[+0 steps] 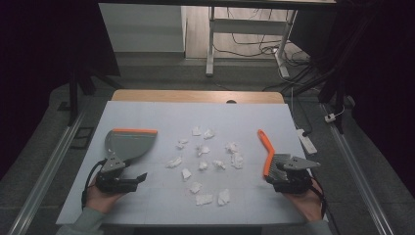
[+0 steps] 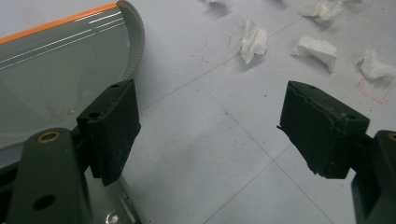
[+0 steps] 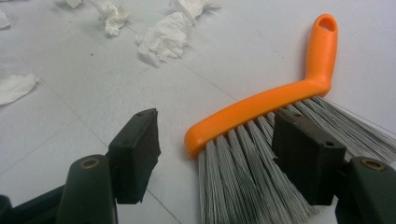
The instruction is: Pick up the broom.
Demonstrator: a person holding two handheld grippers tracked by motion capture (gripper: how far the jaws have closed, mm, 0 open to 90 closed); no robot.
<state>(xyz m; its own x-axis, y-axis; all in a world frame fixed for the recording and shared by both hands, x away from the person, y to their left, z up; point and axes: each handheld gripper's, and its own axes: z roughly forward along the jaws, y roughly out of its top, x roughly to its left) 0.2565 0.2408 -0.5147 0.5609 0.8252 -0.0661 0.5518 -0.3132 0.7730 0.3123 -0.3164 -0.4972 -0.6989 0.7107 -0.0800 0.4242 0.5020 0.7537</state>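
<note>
Hand brush and dustpan, with crumpled paper scraps between them. The brush lies near the right edge of the white board, orange handle pointing toward the far edge, grey bristles toward me. My right claw sits just over the bristle end, jaws wide apart and gripping nothing; in the right gripper view the bristles lie between the jaws, one jaw over them and the other clear of the orange back. The grey dustpan with its orange lip rests near the left edge; my left claw sits at its near end, jaws likewise apart, the pan's body under one of them and bare board between them.

Risks, as I judge them: closing the right claw where it is would pinch soft bristles rather than the rigid back, so the brush could sag or twist out. The left claw, offset to one side of the pan, could nudge it rather than seize it.

Room to move: the scraps cluster mid-board, well apart from both tools. The near strip of board is open. The right edge lies just beside the brush, so an outward push could tip it off.
</note>
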